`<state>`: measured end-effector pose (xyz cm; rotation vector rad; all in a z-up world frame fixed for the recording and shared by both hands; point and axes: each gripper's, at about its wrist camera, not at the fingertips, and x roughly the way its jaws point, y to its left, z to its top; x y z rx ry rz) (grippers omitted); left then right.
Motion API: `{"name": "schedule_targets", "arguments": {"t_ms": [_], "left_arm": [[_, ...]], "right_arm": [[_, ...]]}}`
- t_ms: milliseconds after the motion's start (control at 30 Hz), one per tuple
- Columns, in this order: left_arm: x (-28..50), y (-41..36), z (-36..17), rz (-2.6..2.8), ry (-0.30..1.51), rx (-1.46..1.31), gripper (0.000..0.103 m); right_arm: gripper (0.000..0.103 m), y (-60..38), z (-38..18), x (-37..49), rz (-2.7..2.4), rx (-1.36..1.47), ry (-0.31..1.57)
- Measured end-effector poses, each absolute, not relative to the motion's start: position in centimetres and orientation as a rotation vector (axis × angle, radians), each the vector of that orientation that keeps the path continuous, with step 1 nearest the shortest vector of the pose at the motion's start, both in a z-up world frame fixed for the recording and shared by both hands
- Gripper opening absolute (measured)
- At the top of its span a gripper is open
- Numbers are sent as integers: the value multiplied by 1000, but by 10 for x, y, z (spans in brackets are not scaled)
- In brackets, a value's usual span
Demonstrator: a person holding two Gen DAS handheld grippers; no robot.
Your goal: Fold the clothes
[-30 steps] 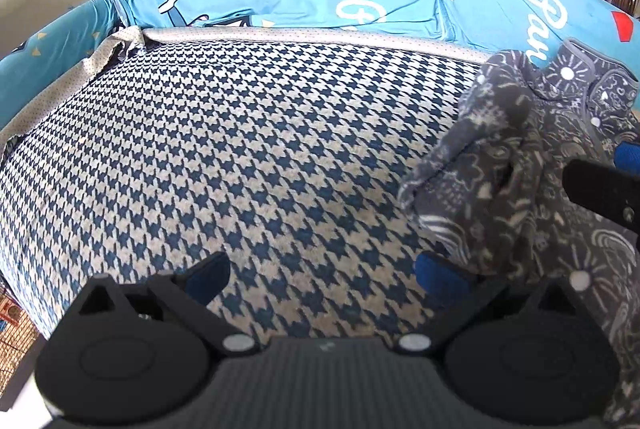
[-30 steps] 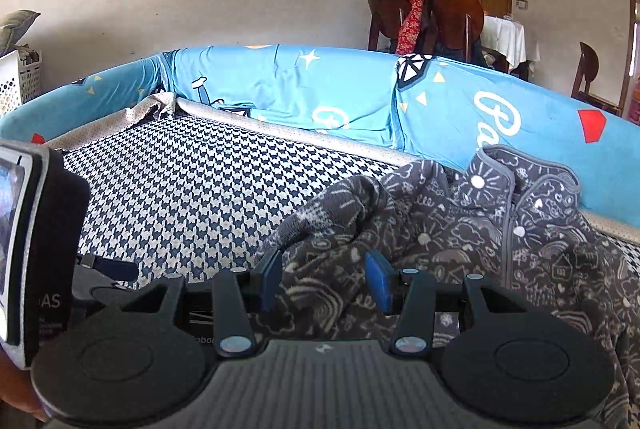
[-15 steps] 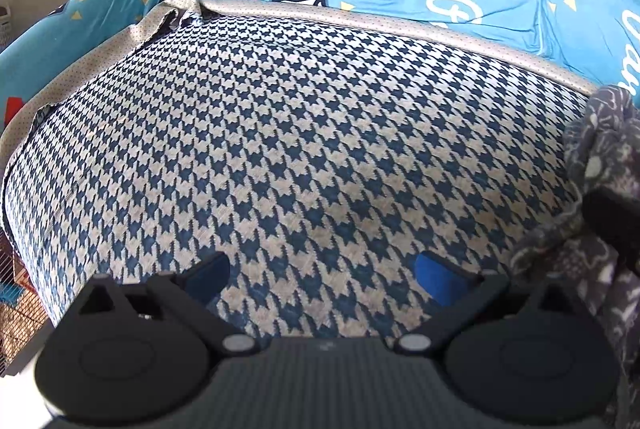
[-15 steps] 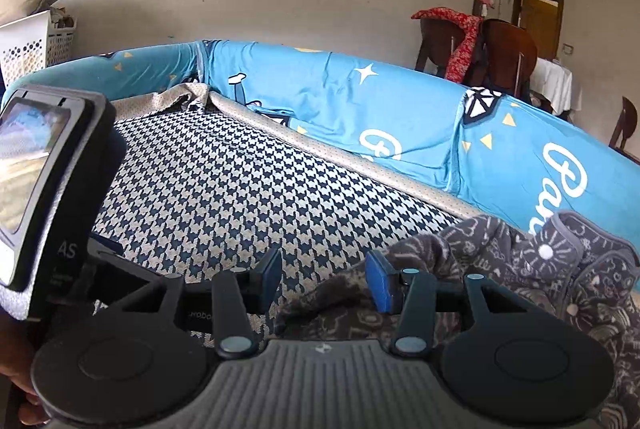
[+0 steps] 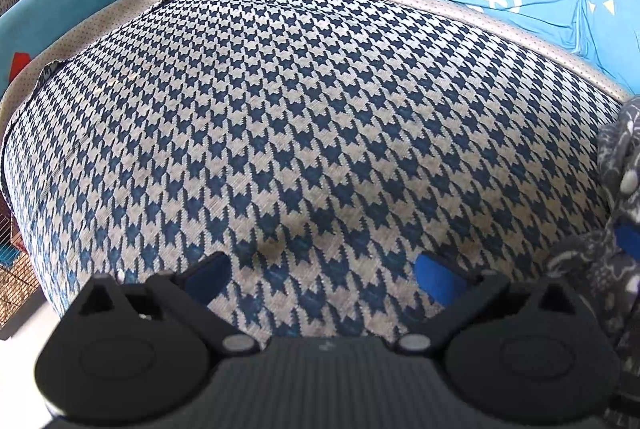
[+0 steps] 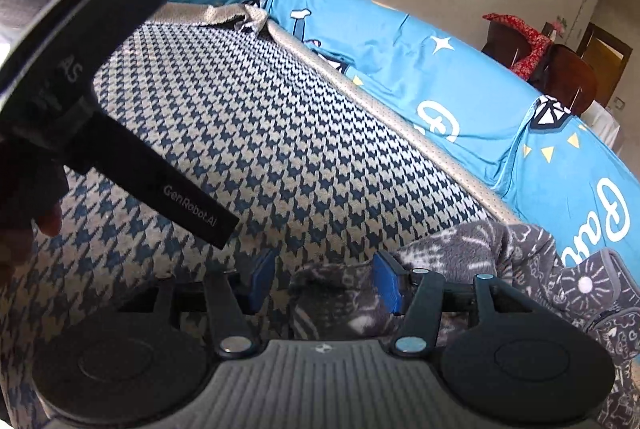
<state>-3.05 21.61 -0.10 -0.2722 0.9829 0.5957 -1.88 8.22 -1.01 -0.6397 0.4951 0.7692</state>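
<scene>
A grey jacket with white doodle print [image 6: 520, 253] lies at the right of a blue-and-white houndstooth seat cushion [image 6: 260, 133]. My right gripper [image 6: 325, 281] is shut on a bunched fold of its sleeve, and the fabric presses against the right blue pad [image 6: 388, 285]. In the left wrist view only the jacket's edge [image 5: 620, 181] shows at the far right. My left gripper [image 5: 322, 279] hovers low over bare cushion [image 5: 300, 117], open wide with nothing between its fingers.
Blue cartoon-print back cushions [image 6: 460, 77] ring the seat behind and to the left. The left device's black housing [image 6: 80, 41] and a hand [image 6: 36, 213] fill the right view's upper left. A wooden chair with red cloth [image 6: 540, 45] stands behind the sofa.
Both views swung left and lower over the cushion. The jacket slid to the right edge of the left view. The sleeve stayed between the right fingers while the collar stayed back.
</scene>
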Motion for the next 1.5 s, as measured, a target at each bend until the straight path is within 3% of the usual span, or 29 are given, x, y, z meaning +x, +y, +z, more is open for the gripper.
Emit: {"name": "schedule_targets", "arguments": {"t_ms": [67, 267, 333, 533, 633, 1067, 1400, 1433, 1500], "left_arm": [[-31, 213, -1, 591, 982, -272, 103], [-33, 210, -6, 596, 994, -272, 103], [-34, 210, -6, 598, 990, -280, 103], [-30, 205, -4, 588, 983, -257, 103], [-28, 201, -2, 574, 980, -252, 103], [-16, 174, 10, 507, 925, -197, 103], [-7, 146, 16, 414, 895, -190, 103], [-6, 143, 16, 396, 893, -197, 103], [-4, 134, 16, 350, 890, -203, 103]], "right_arm": [[64, 81, -18, -17, 759, -669, 518], [62, 80, -27, -17, 725, -719, 514], [51, 79, -27, -15, 704, -714, 511], [30, 73, -19, -9, 683, -634, 521], [24, 67, -8, -3, 661, -540, 531], [23, -24, 72, 39, 440, 94, 523], [19, -116, 76, 63, 79, 300, 575], [11, -122, 74, 65, 48, 302, 590], [10, -135, 70, 68, -15, 306, 620]]}}
